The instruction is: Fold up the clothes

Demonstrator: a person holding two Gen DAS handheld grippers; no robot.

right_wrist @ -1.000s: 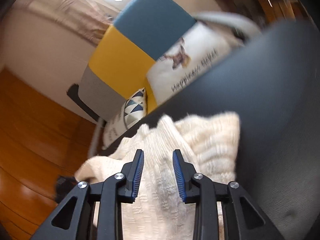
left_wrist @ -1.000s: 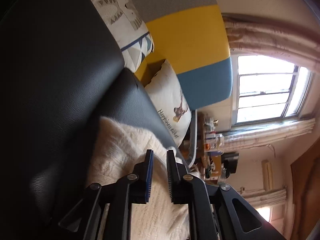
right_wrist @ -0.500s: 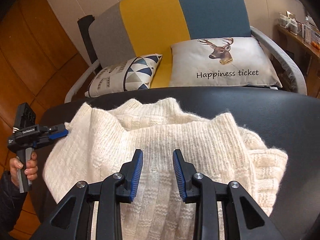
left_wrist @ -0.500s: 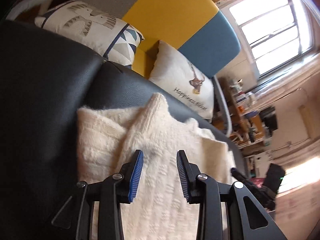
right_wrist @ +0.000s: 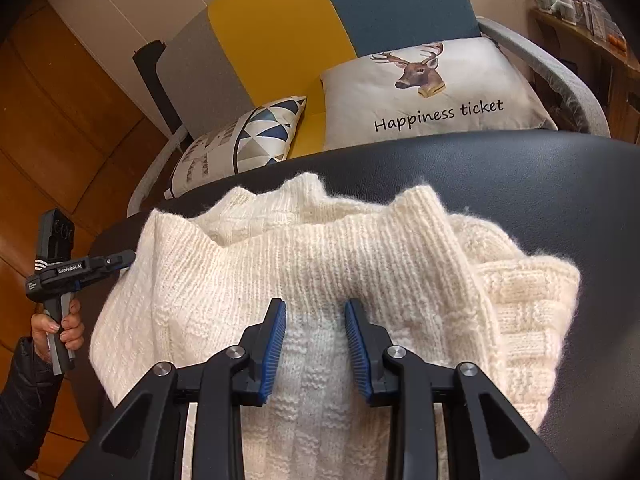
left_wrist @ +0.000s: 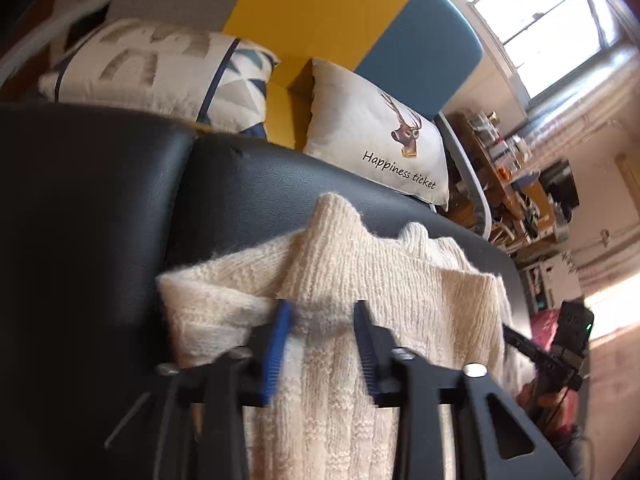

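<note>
A cream knitted sweater (right_wrist: 320,248) lies in folded layers on a black leather surface (right_wrist: 540,184). My right gripper (right_wrist: 316,316) is open just above its near part, empty. My left gripper (left_wrist: 322,316) is open over the sweater (left_wrist: 392,280) near its left edge, empty. The left gripper also shows in the right wrist view (right_wrist: 120,258), held by a hand at the sweater's left edge. The right gripper's body shows at the far right of the left wrist view (left_wrist: 560,352), its jaws hidden.
Behind the black surface (left_wrist: 100,184) stands a grey, yellow and blue armchair (right_wrist: 280,32) with a deer cushion (right_wrist: 432,96) and a triangle-pattern cushion (right_wrist: 248,140). Wooden floor (right_wrist: 48,120) lies left. A cluttered desk (left_wrist: 512,168) and a window (left_wrist: 540,20) are right.
Both grippers swung round and settled low over the sweater, facing the armchair. The left gripper's jaws opened wider. The sweater's layers look more spread out.
</note>
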